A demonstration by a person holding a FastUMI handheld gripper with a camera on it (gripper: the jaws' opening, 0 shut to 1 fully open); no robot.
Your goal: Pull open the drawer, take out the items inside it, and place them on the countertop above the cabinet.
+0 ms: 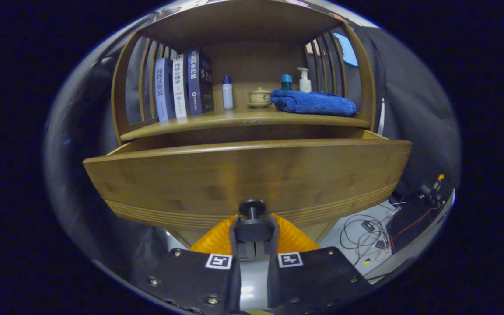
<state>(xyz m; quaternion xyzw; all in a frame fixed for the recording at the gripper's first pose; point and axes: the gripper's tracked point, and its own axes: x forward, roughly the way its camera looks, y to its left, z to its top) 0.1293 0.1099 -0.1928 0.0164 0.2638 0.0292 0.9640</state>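
Three book spines on the shelf carry Chinese titles: left book "路西法效应"; middle book ends "心理学", the rest unclear; right book ends "的多巴胺". Cup has a dark mark, unreadable. Gripper, closed on the knob, bears two square coded markers, no text.

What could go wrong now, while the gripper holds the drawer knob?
1. The gripper is closed on only the small round knob, so the jaws could slip off if the pull goes off-axis.
2. The drawer already stands well out of the cabinet; pulling further might bring it out completely.
3. A jerk could shake the countertop above, where the small bottle and pump bottle stand upright and might topple.
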